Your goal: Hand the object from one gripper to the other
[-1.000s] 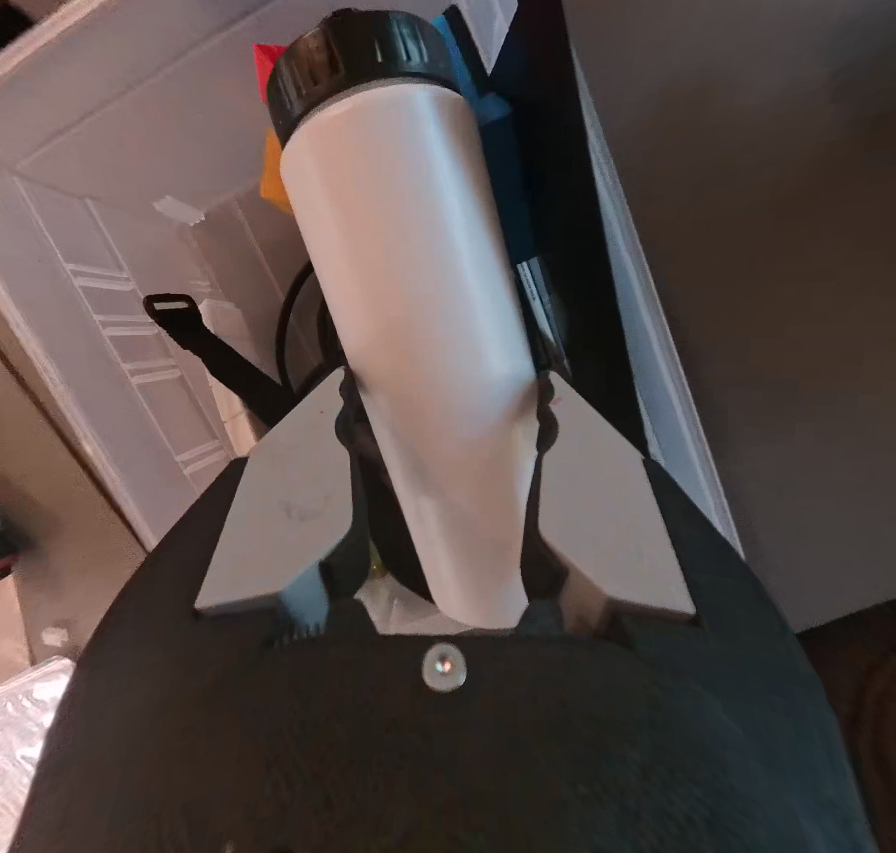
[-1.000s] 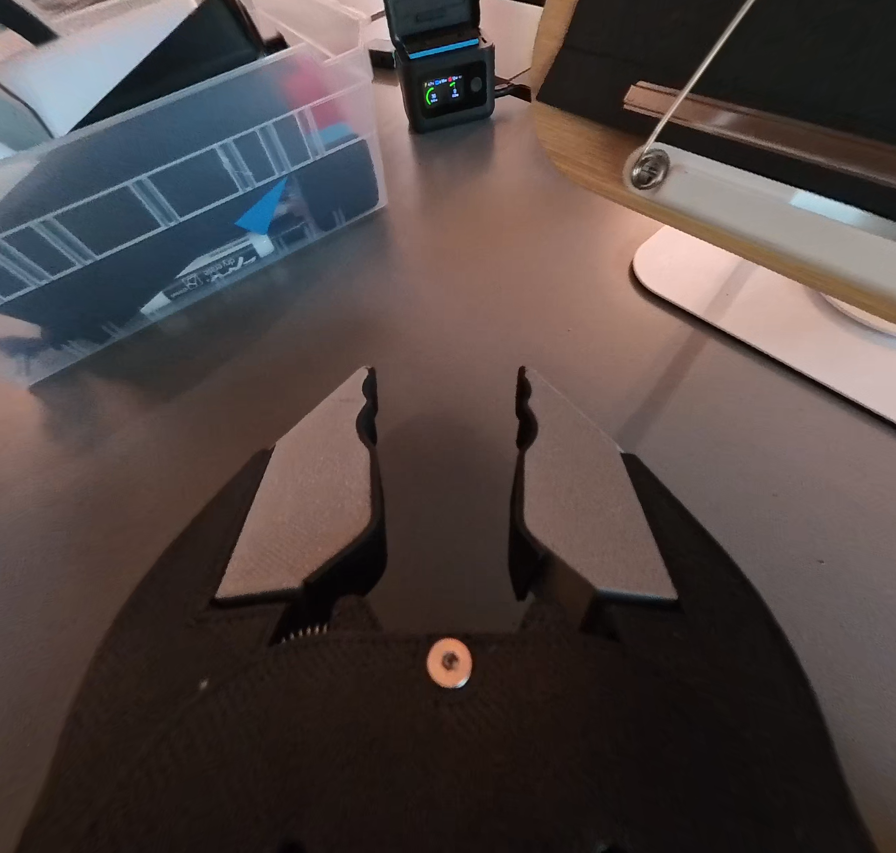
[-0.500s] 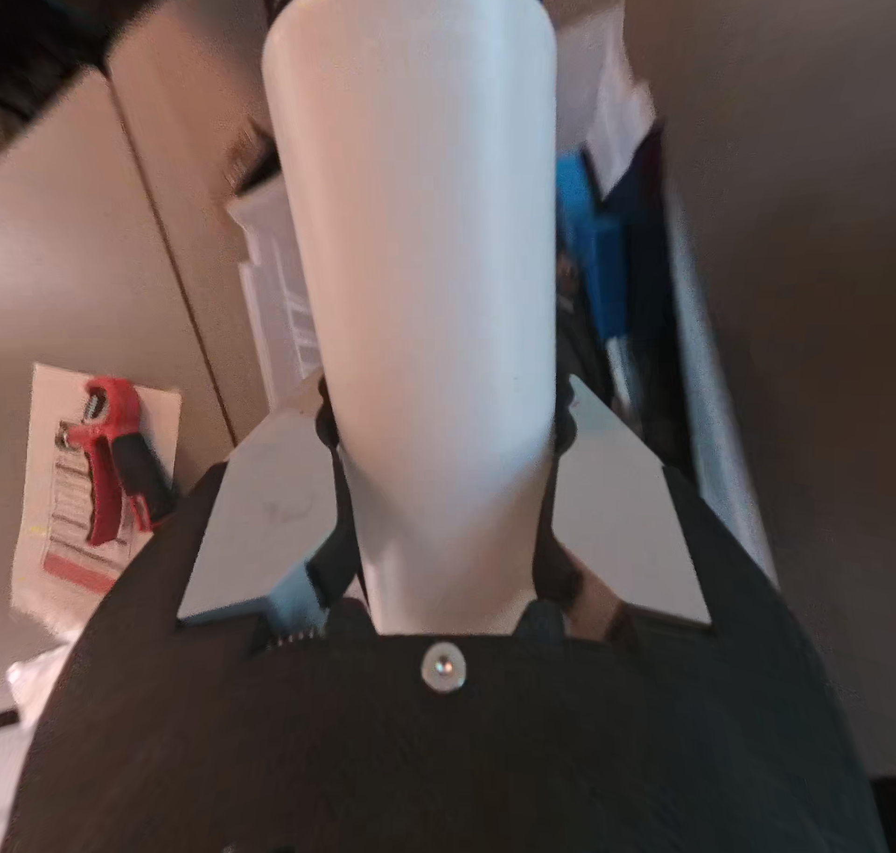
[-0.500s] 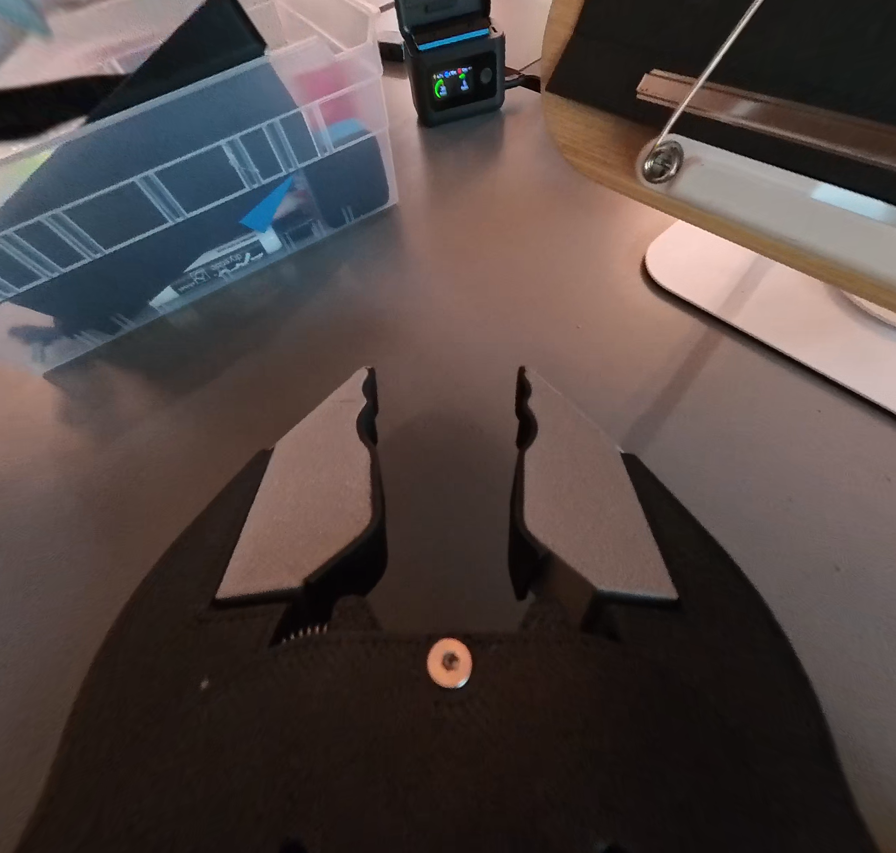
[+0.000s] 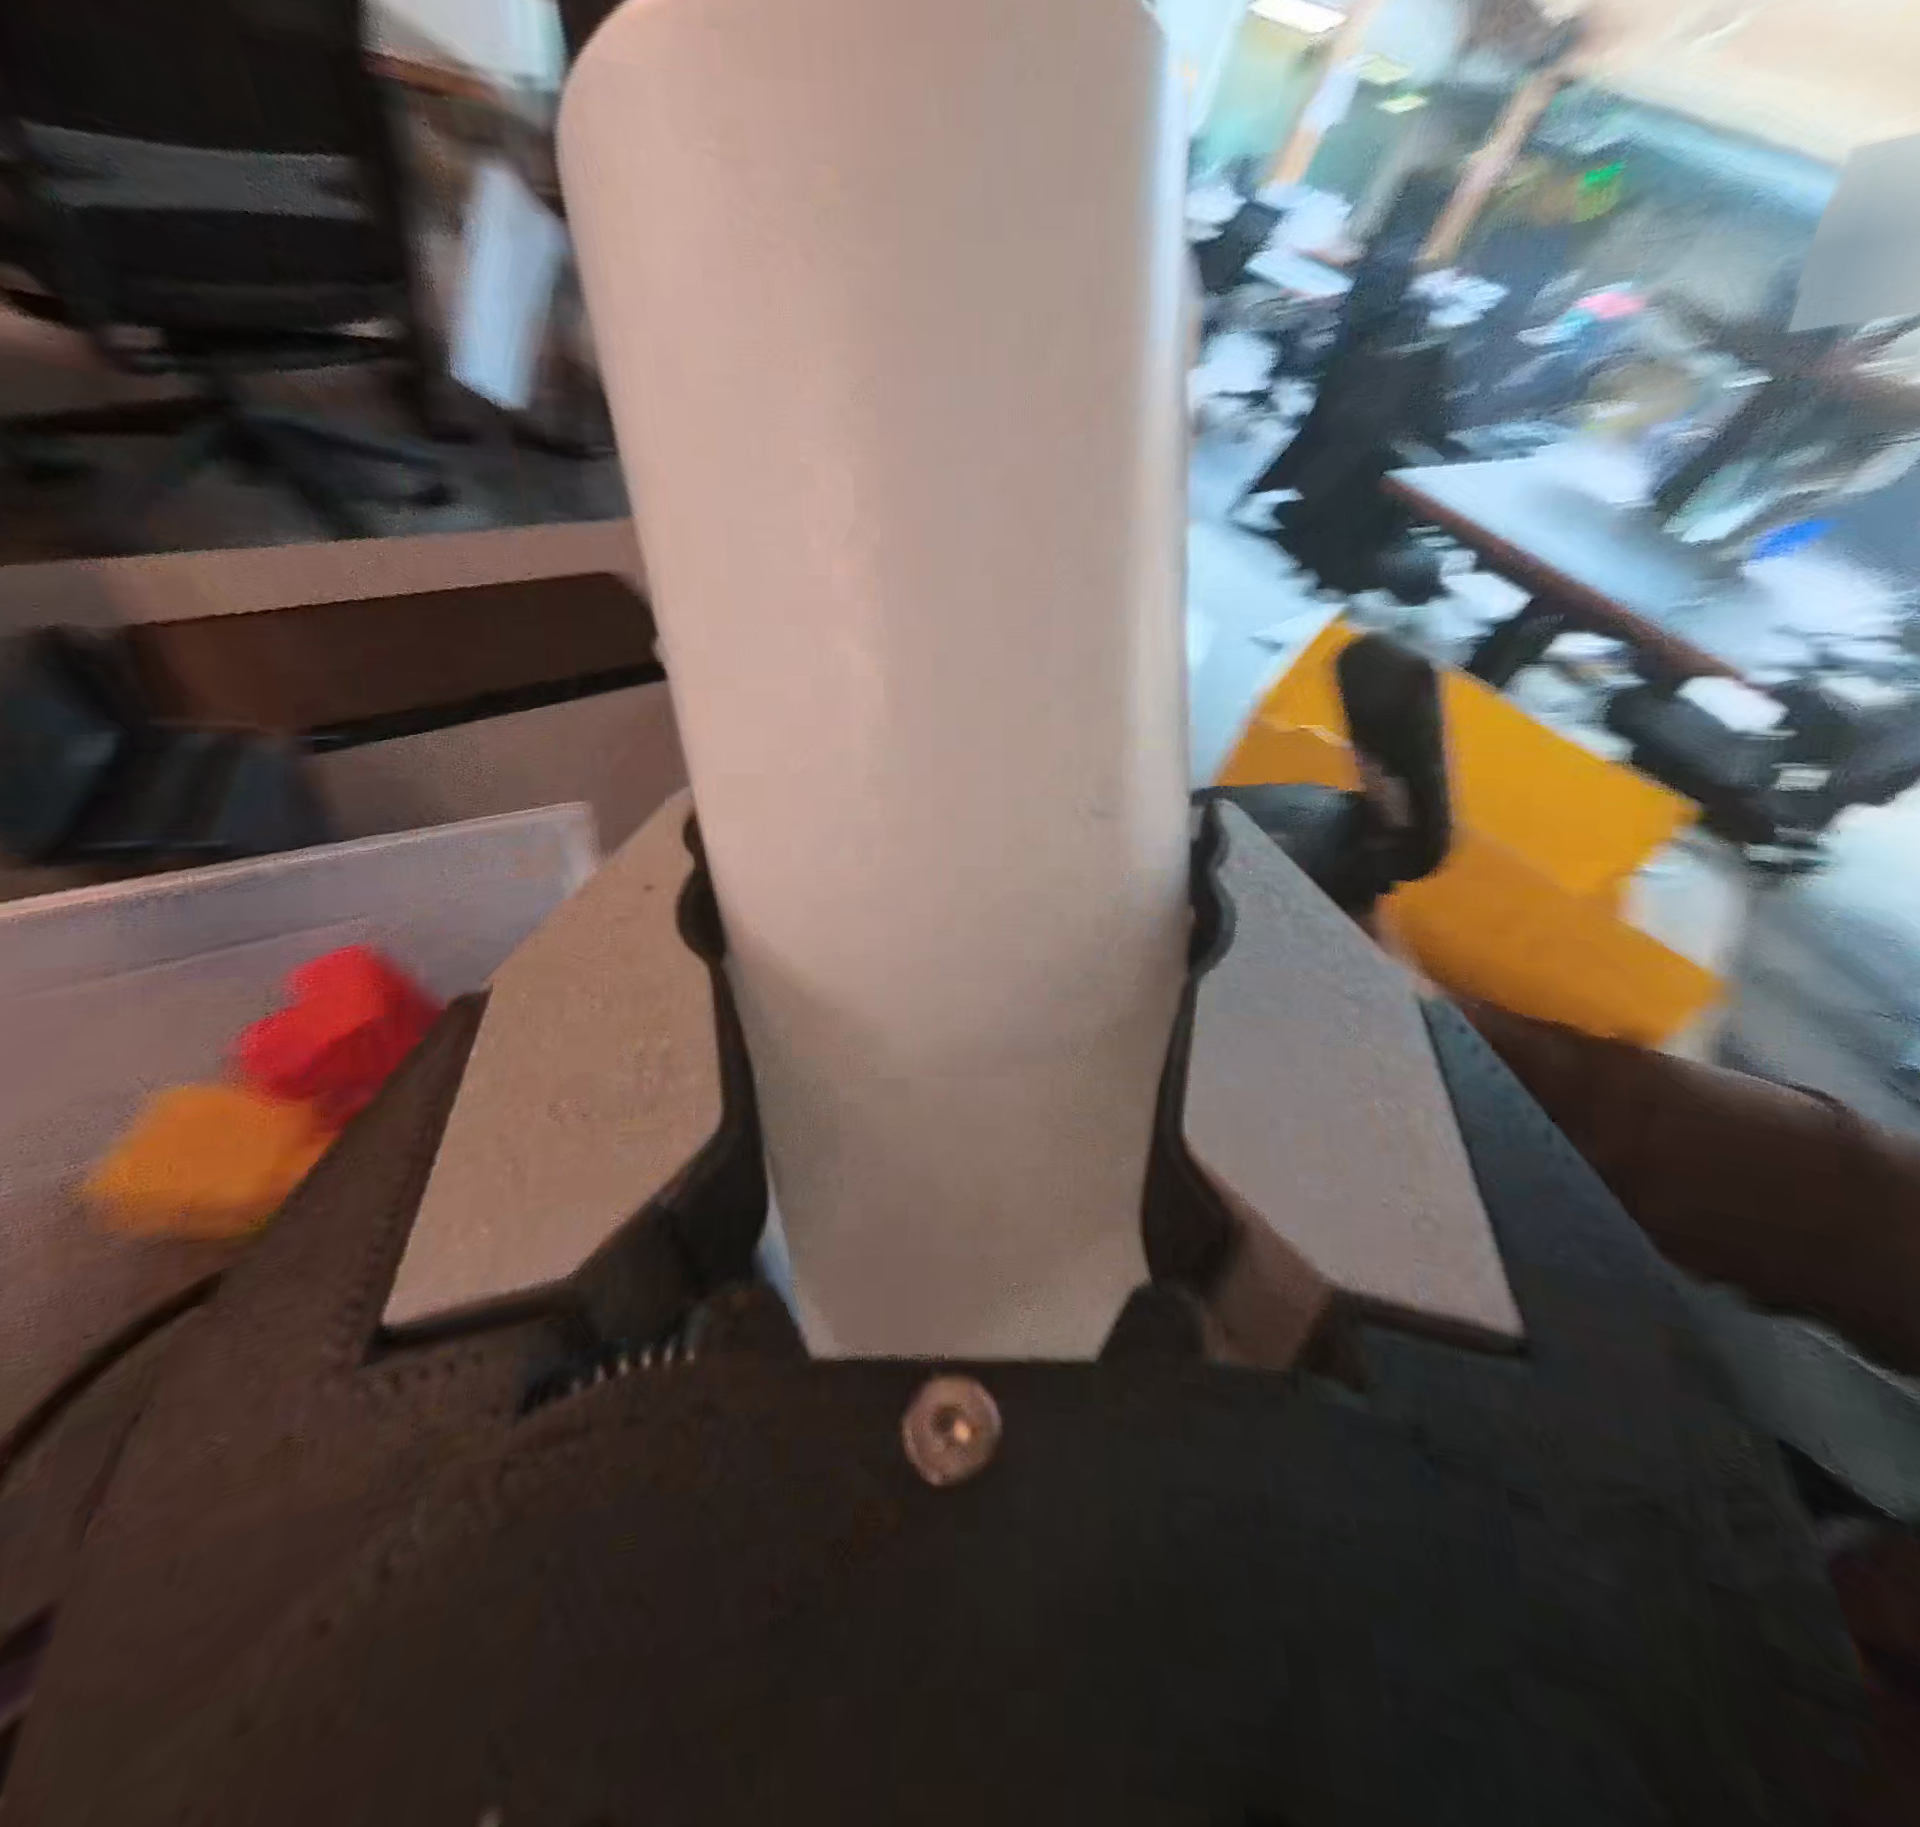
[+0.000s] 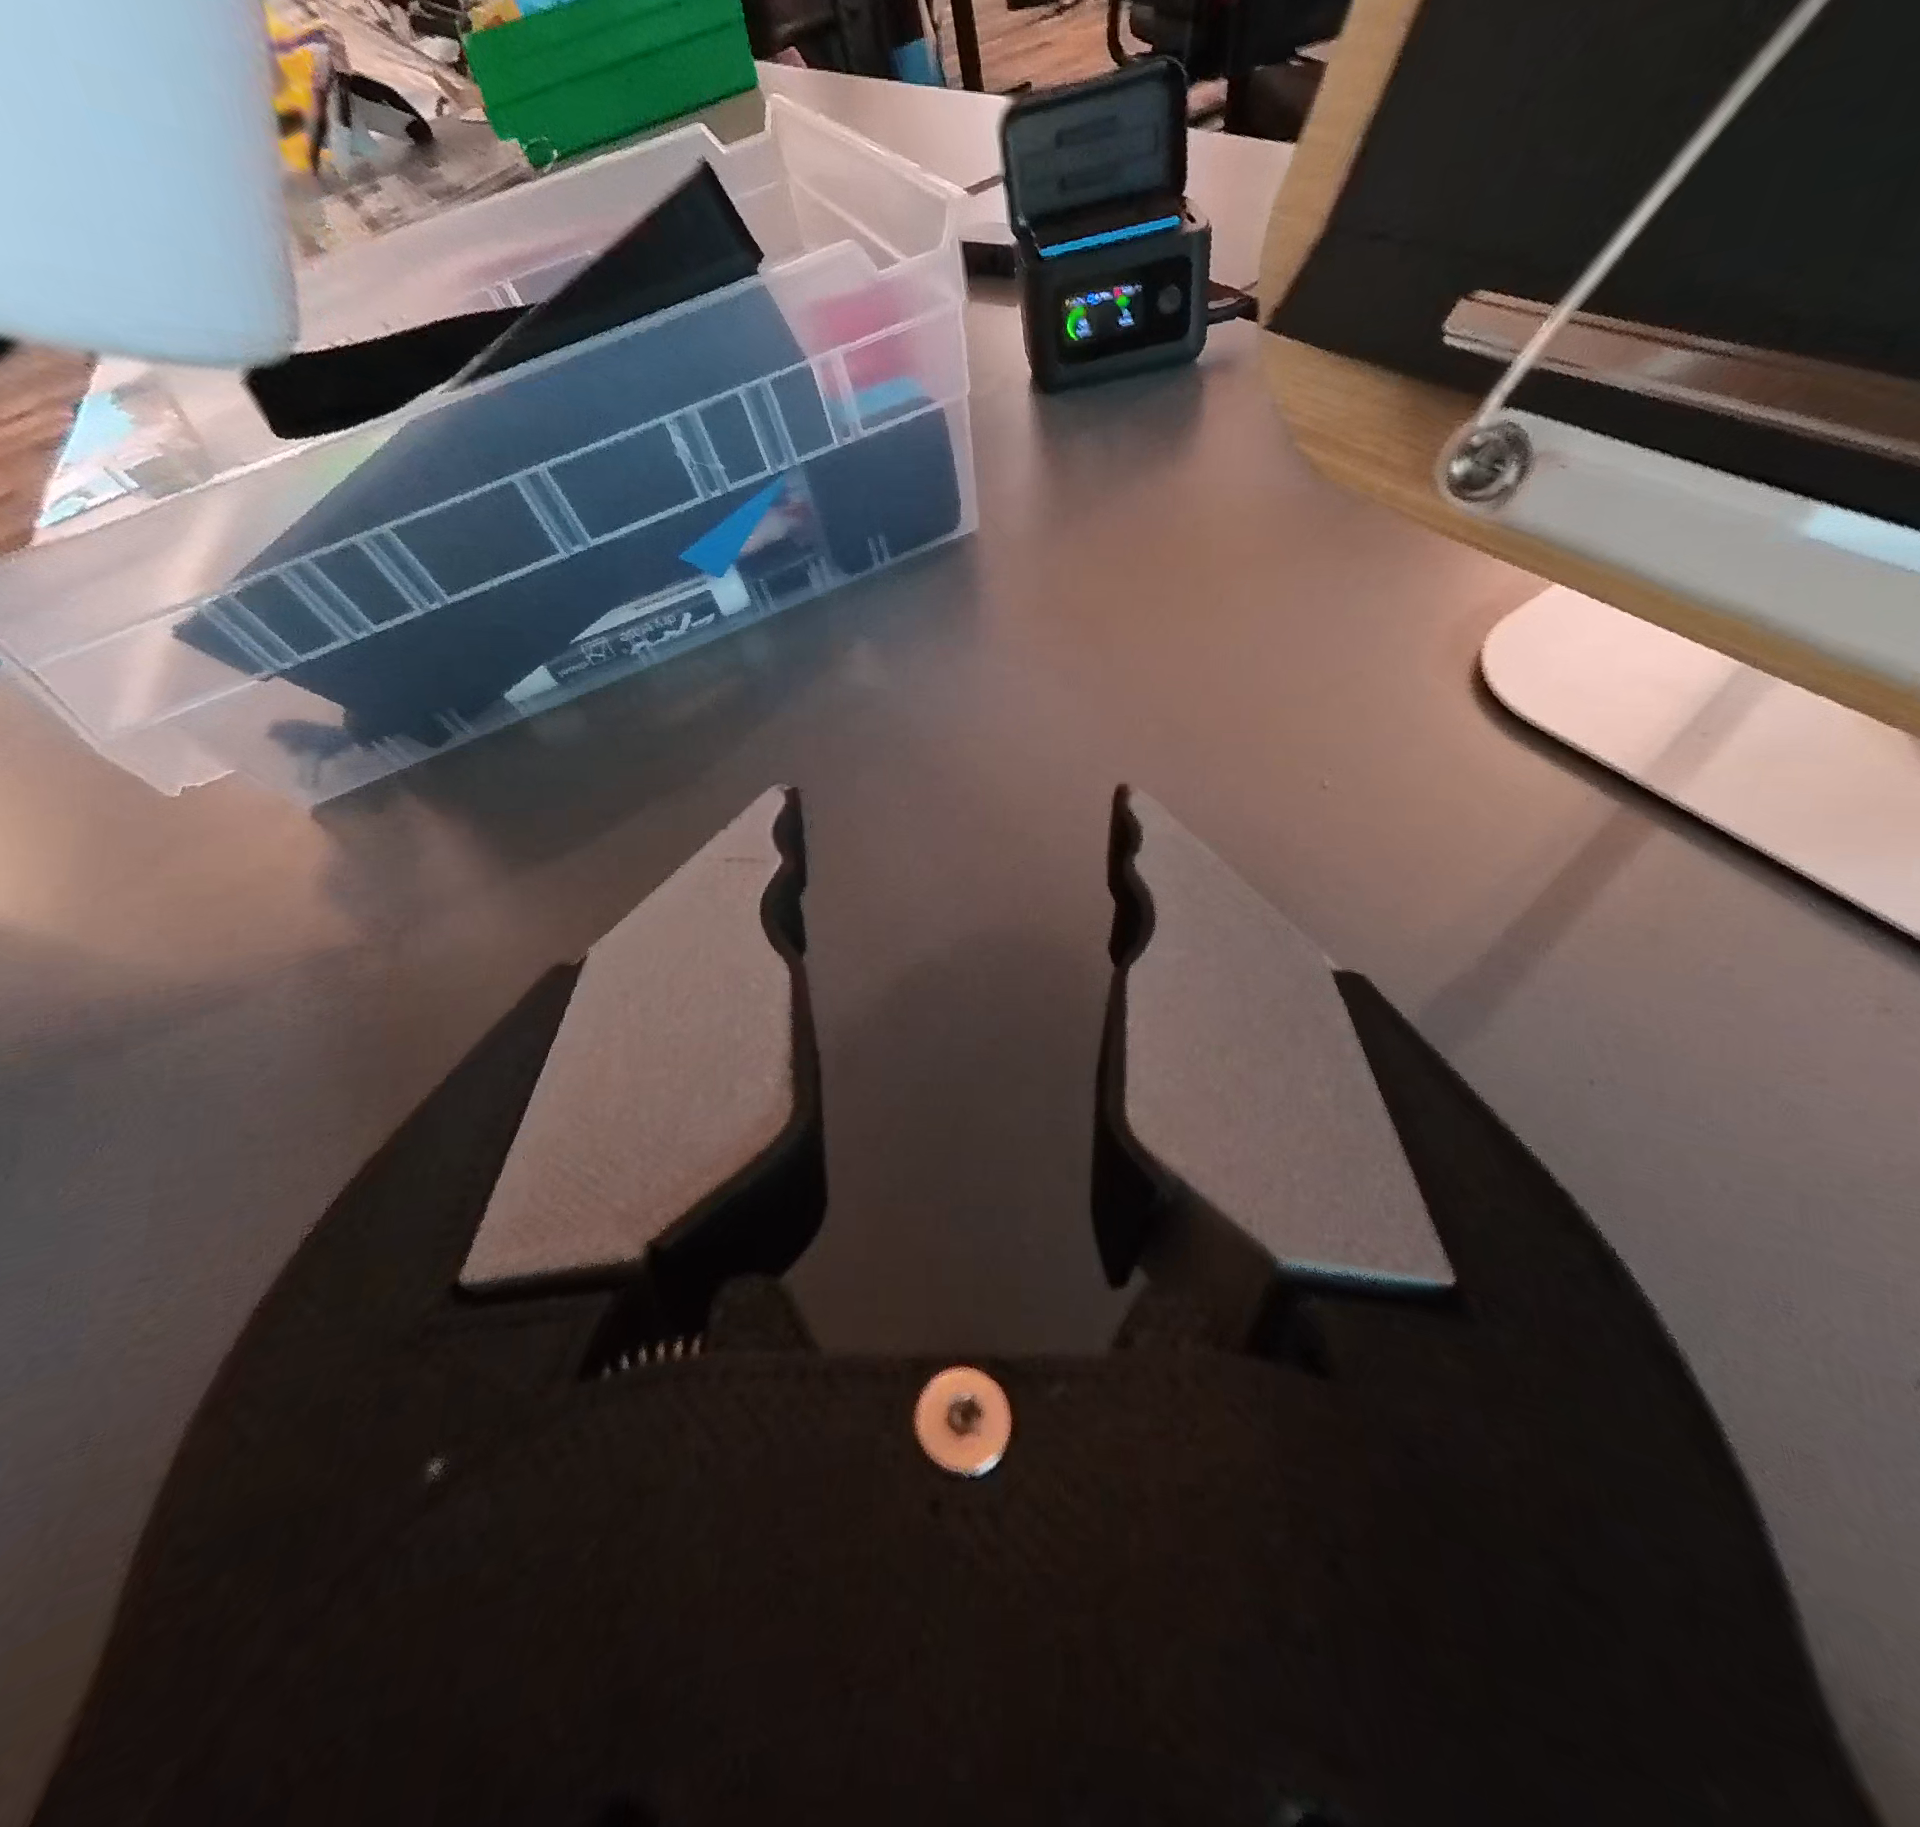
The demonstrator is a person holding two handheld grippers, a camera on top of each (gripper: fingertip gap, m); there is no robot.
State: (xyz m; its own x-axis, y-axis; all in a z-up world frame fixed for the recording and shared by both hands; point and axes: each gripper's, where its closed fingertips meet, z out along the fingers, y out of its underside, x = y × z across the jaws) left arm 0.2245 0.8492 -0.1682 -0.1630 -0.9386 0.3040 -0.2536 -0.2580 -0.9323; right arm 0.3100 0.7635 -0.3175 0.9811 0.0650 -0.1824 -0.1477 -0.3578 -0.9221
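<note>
Between left tongs, white bottle, clamped

Writing shows on few things. A marker pen lying in the clear plastic bin, left of centre in the right wrist view, bears dark lettering along its white barrel. The small dark device at upper centre has a lit screen with coloured gauges and tiny figures. The left wrist view is too blurred to read.
</note>
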